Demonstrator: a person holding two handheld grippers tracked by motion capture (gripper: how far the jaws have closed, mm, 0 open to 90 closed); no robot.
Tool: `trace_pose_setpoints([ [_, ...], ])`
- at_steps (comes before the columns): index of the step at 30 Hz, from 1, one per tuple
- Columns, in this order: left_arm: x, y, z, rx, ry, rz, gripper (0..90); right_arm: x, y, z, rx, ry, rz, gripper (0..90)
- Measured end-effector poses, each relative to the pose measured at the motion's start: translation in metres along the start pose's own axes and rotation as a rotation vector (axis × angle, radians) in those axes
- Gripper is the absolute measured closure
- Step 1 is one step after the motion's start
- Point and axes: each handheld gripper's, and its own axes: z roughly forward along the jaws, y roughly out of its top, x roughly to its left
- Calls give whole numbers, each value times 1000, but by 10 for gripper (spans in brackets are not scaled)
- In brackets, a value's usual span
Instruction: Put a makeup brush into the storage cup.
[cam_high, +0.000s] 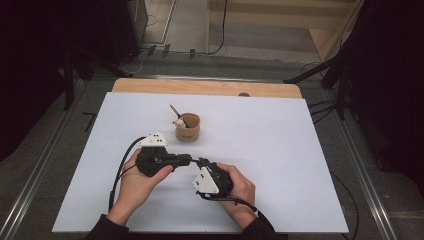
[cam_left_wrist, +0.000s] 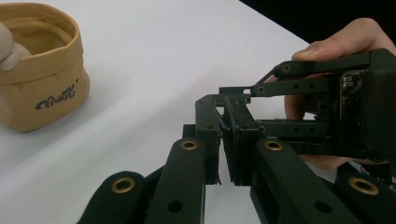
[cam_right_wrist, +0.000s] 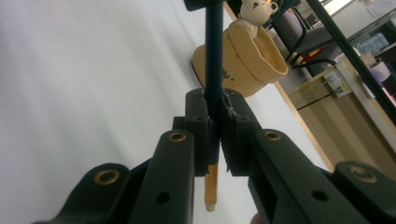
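Black jaws of the right hand-held gripper (cam_right_wrist: 215, 140) are seen clamped on a dark pencil (cam_right_wrist: 213, 70), whose long axis runs straight out between the pads in the right gripper view. Its orange end with a pale tip (cam_right_wrist: 211, 186) points back toward the camera below the pads, while the dark shaft points away, toward a tan paper cup (cam_right_wrist: 243, 70) topped by a small bear figure (cam_right_wrist: 256, 10). In the high view, both grippers are held low over the white surface (cam_high: 280, 150), nose to nose, just in front of the cup (cam_high: 188, 127), with the left hand-held gripper (cam_high: 187, 160) pointed at the right one (cam_high: 200, 164). In the left gripper view, the left gripper's jaws (cam_left_wrist: 225, 154) are closed, a narrow slit between the pads; whether the pencil is caught there cannot be told. The cup (cam_left_wrist: 42, 74) stands apart on the surface, to the left.
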Motion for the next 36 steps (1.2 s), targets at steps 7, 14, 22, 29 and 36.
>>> trace_pose_setpoints([
  [7,6,-2,-6,-49,18,-18,861,-10,-2,-4,-42,35,154,607],
  [14,6,-4,-10,-102,55,-7,861,-22,-3,-9,-74,116,385,503],
  [22,4,-8,-10,-165,69,7,862,-38,-6,-18,-167,191,639,405],
  [29,1,-12,-9,-230,71,11,862,-42,-6,-21,-186,239,830,303],
  [36,-5,-15,-10,-288,113,51,862,-39,-4,-24,-178,225,952,293],
])
